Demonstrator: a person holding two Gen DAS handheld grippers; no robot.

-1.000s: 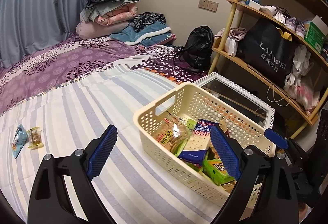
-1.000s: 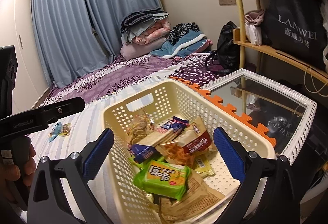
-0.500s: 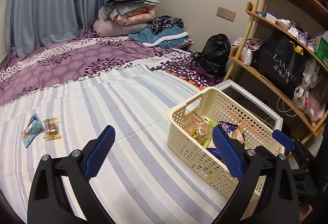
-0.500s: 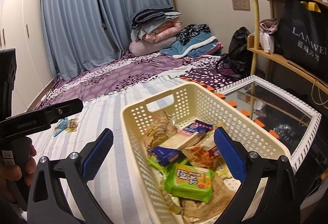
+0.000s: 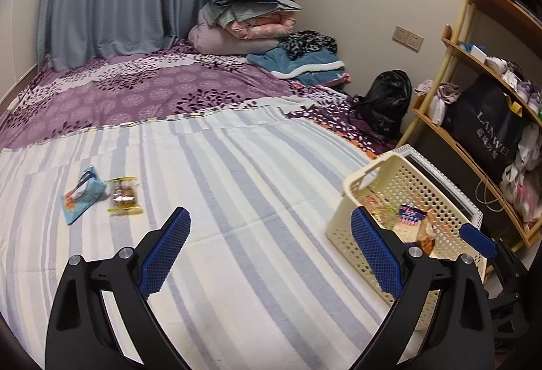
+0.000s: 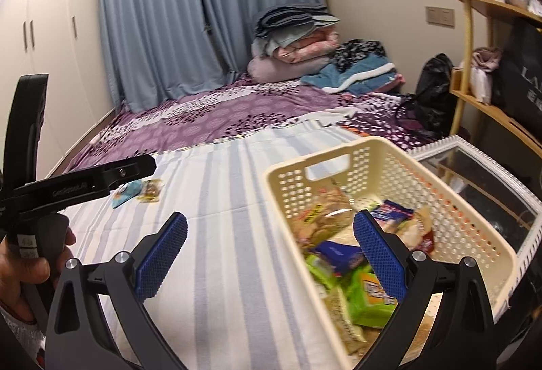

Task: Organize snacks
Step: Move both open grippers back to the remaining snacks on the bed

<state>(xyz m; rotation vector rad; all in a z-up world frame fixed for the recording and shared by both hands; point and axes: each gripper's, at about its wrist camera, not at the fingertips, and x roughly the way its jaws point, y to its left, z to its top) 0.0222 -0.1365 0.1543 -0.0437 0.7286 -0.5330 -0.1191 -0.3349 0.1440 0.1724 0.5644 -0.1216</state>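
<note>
Since 1 second ago, the left gripper [image 5: 269, 249] has swung away from the cream basket [image 5: 355, 221], which now sits off to the right edge of its view instead of between its fingers, and the 2 loose snacks lie nearer the middle of the frame. The right gripper [image 6: 269, 255] has also shifted left, so that the basket [image 6: 338, 150] now lies under its right finger rather than centred.

Both grippers are spread wide, with nothing between their blue pads. The left gripper hangs over the striped sheet [image 5: 237, 187]. Ahead and to its left lie a blue snack packet [image 5: 81, 194] and a clear yellow-edged snack packet [image 5: 123, 195], side by side and about touching, well apart from the basket.

In the right wrist view the basket holds a heap of snacks: a clear bag of biscuits [image 6: 321, 217], a dark blue packet [image 6: 335, 256] and a green packet [image 6: 369, 299], among others. The person's left hand [image 6: 23, 271] grips the black handle of the left gripper at the frame's left edge.

Beside the basket, off the sheet, stands a glass panel with a white frame [image 6: 474, 160].
</note>
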